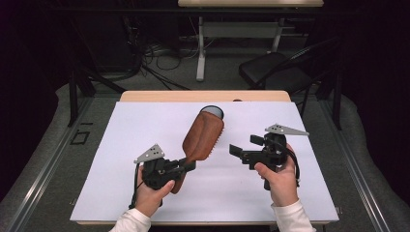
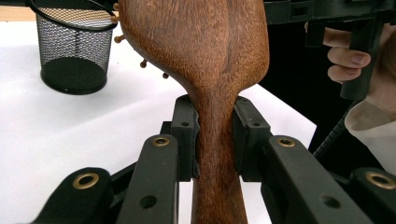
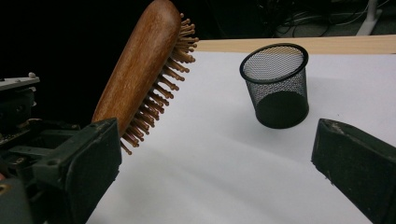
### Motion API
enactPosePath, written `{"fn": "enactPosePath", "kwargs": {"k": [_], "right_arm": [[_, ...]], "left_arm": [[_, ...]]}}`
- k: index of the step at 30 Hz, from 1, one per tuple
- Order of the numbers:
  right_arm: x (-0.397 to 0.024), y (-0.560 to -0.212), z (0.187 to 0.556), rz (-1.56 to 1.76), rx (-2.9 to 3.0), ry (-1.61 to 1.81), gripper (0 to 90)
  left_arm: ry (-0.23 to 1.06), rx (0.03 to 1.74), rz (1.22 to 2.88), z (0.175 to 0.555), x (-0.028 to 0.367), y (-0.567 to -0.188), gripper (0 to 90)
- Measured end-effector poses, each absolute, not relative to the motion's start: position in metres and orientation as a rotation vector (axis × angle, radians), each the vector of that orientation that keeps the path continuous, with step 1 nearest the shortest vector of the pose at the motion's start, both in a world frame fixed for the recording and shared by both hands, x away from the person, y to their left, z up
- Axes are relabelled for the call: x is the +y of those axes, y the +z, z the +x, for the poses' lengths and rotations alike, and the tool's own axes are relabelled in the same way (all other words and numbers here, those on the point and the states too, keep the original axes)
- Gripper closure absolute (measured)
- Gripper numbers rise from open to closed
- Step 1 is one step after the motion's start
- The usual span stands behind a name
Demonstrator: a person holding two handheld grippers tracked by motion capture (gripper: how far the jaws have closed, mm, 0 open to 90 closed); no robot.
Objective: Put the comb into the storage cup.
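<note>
A wooden hairbrush (image 1: 204, 134) is held up off the white table, its head slanting up and away and its bristles facing right. My left gripper (image 1: 187, 165) is shut on the brush's handle. In the left gripper view the pads (image 2: 187, 135) press both sides of the handle below the brush's wide back (image 2: 201, 42). My right gripper (image 1: 245, 145) hovers to the right of the brush, pointing left, open with nothing between its jaws. In the right gripper view the brush (image 3: 140, 79) shows its wooden pins, beside the near jaw.
A black mesh cup (image 3: 276, 86) stands upright at the table's far middle, partly hidden behind the brush head in the high view (image 1: 215, 111). The white table sheet (image 1: 121, 145) spreads around both hands. A black chair (image 1: 275, 70) sits beyond the table.
</note>
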State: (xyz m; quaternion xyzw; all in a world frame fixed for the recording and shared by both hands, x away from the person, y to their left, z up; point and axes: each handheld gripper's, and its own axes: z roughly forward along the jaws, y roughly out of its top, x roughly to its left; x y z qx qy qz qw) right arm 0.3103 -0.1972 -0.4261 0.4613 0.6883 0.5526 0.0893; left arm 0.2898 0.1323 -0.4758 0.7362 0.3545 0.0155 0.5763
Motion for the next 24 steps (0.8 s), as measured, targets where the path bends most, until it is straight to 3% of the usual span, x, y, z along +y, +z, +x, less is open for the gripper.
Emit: {"fn": "enactPosePath", "kwargs": {"k": [24], "right_arm": [[-0.1898, -0.4318, 0.3085, 1.394, 2.092, 1.782, 5.8]], "left_arm": [[0.019, 0.815, 1.743, 0.2873, 0.1249, -0.4802, 73.1]]}}
